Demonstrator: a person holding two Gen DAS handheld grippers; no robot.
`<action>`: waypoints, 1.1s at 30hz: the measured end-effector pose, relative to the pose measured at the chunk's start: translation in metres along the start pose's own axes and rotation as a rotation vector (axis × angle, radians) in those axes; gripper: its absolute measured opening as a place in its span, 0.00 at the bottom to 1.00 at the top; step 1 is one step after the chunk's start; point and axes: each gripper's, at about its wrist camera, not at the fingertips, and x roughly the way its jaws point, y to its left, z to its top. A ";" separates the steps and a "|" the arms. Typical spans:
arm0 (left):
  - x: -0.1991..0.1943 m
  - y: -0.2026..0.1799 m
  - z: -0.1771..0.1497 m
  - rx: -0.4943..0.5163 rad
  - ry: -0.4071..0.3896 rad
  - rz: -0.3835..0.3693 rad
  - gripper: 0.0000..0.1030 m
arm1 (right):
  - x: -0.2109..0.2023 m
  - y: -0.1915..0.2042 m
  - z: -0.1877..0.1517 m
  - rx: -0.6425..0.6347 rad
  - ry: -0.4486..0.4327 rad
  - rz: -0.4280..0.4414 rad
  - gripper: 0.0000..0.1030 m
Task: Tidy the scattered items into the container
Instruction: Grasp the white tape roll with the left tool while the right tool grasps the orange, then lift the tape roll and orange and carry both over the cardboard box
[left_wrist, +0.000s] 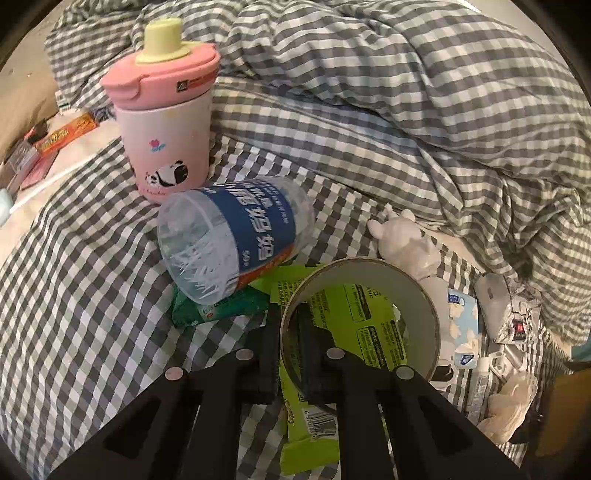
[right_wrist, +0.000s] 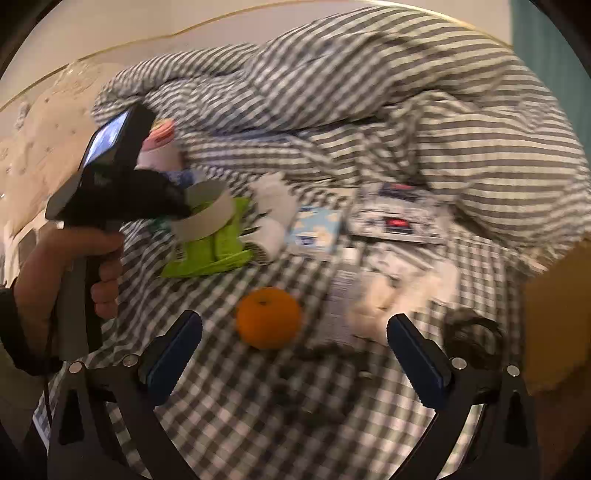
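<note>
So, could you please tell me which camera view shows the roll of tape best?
The left wrist view: the roll of tape sits close and sharp there, its wall pinched by the left hand-held gripper. The right wrist view shows the same roll small and blurred, partly hidden behind that hand-held gripper.

One pink cup (left_wrist: 166, 122), one clear blue-labelled tub (left_wrist: 236, 236), one tape roll (left_wrist: 364, 317), one green wrapper (left_wrist: 354, 314), one white figurine (left_wrist: 406, 243), one orange (right_wrist: 268, 317), one tissue pack (right_wrist: 316, 229) (small items at right edge too blurred to count).
</note>
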 end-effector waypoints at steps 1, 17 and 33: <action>0.000 0.000 0.000 0.000 0.001 -0.013 0.08 | 0.006 0.004 0.001 -0.014 0.007 0.005 0.97; -0.040 0.033 0.000 0.022 -0.076 -0.015 0.07 | 0.090 0.019 0.002 -0.096 0.167 0.007 0.59; -0.106 0.035 -0.003 0.096 -0.184 0.008 0.07 | 0.055 0.023 0.006 -0.072 0.104 0.003 0.55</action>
